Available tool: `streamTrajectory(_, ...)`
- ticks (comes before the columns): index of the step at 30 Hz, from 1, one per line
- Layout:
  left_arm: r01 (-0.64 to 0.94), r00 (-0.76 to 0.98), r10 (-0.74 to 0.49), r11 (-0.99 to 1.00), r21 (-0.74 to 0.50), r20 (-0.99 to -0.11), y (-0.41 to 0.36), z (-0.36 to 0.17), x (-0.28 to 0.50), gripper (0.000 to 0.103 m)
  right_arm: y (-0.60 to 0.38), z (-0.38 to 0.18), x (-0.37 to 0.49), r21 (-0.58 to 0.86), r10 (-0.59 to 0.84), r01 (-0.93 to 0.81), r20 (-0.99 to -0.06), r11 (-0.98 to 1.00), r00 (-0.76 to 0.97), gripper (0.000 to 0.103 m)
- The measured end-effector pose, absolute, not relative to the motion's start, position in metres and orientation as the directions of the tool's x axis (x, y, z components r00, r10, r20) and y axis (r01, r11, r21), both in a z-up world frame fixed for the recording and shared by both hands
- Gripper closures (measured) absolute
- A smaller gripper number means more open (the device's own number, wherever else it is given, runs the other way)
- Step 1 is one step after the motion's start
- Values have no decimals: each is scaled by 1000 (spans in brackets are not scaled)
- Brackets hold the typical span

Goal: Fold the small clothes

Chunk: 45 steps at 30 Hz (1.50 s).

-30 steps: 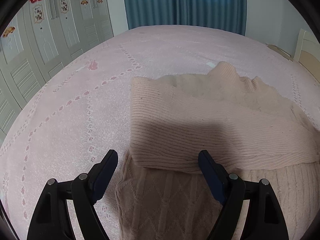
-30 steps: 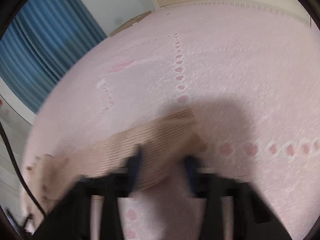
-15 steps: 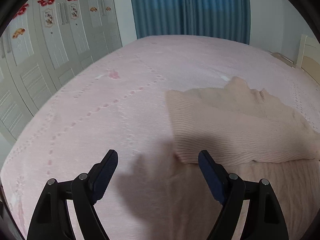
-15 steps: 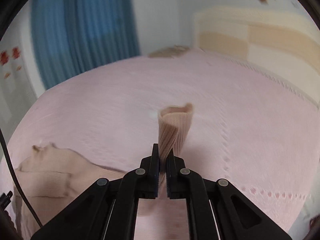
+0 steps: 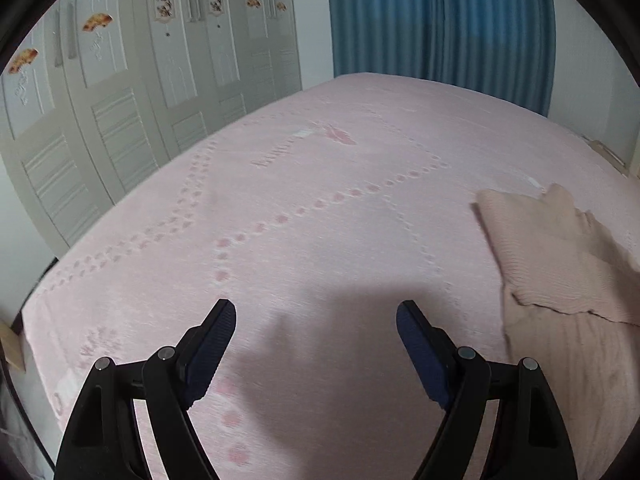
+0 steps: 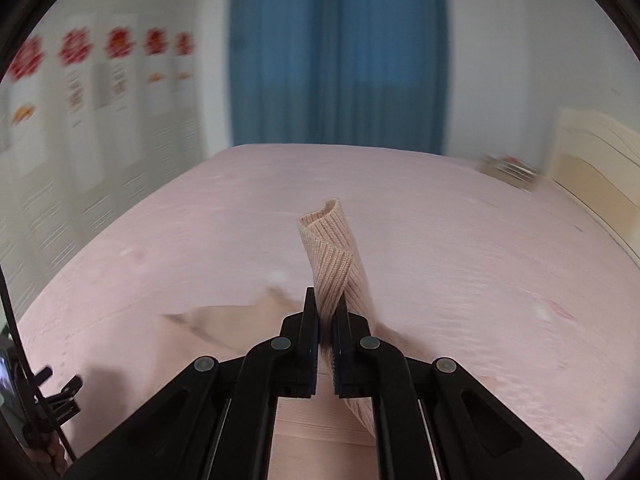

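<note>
In the right wrist view, the right gripper (image 6: 326, 312) is being held with its jaws pressed together on a ribbed strip of the sweater (image 6: 334, 264). The strip is being pinched between the two dark pads, and its free end is standing up above the fingertips with a twist and a curled top edge. Below the jaws, the strip is running down behind the right finger toward the rest of the garment, which is lying on the bed (image 6: 460, 264) beneath the tool. A flat part of the same knit is seen just beyond the left finger. At the lower left edge, a black cable and clip (image 6: 52, 392) are being shown. Farther off, the background is blurred.

In the left wrist view, the left gripper (image 5: 316, 320) is being held with its jaws spread wide. Nothing is being held or touched by the pads (image 5: 212, 344); only the pink bedcover (image 5: 304, 240) and a shadow are seen between them. The sweater (image 5: 560, 264) is lying folded on the bed to the right of the tool, apart from the right finger, with a ribbed layer over a patterned layer. Beyond the bed, the wardrobe (image 5: 132, 92) and the blue curtain (image 5: 440, 24) are being shown.
</note>
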<state>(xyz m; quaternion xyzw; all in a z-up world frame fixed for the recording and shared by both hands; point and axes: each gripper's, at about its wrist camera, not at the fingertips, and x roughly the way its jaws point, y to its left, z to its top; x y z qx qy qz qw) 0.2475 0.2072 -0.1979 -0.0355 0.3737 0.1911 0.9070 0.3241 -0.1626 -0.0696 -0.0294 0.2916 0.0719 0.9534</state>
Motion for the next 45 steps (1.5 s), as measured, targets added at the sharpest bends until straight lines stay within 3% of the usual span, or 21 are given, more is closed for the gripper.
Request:
streamTrajectory(9, -372, 649, 278, 928, 24, -708, 220, -200, 250, 21, -45, -176, 332, 1, 267, -377, -708, 926, 654, 95)
streamTrajectory(12, -369, 646, 265, 929, 11, -716, 219, -203, 254, 21, -34, -199, 327, -27, 258, -416, -748, 909, 611, 84)
streamTrajectory(13, -366, 646, 258, 930, 5, -718, 217, -204, 255, 21, -37, -202, 323, -30, 260, -421, -746, 907, 613, 72)
streamTrajectory(14, -360, 650, 247, 933, -5, -719, 214, -203, 258, 21, -42, -202, 317, -29, 265, -420, -737, 907, 622, 63)
streamTrajectory(16, -347, 656, 230, 938, -17, -719, 206, -203, 261, 21, -57, -198, 309, -24, 265, -405, -719, 914, 642, 58)
streamTrajectory(25, -208, 681, 41, 968, -139, -731, 144, -205, 289, 21, -219, -188, 299, 15, 176, -238, -720, 971, 671, 56)
streamTrajectory(31, -111, 685, 15, 990, -84, -729, 93, -210, 310, 21, -308, -220, 298, 67, 131, -125, -770, 990, 625, 56)
streamTrajectory(33, -92, 673, -3, 992, -87, -740, 86, -213, 319, 28, -327, -232, 299, 111, 141, -87, -779, 990, 611, 56)
streamTrajectory(35, -97, 656, -4, 991, -89, -755, 82, -218, 327, 47, -336, -237, 301, 163, 176, -77, -788, 984, 589, 56)
streamTrajectory(45, -120, 657, -11, 986, -119, -754, 79, -220, 343, 66, -332, -245, 295, 87, 146, -128, -791, 988, 594, 56)
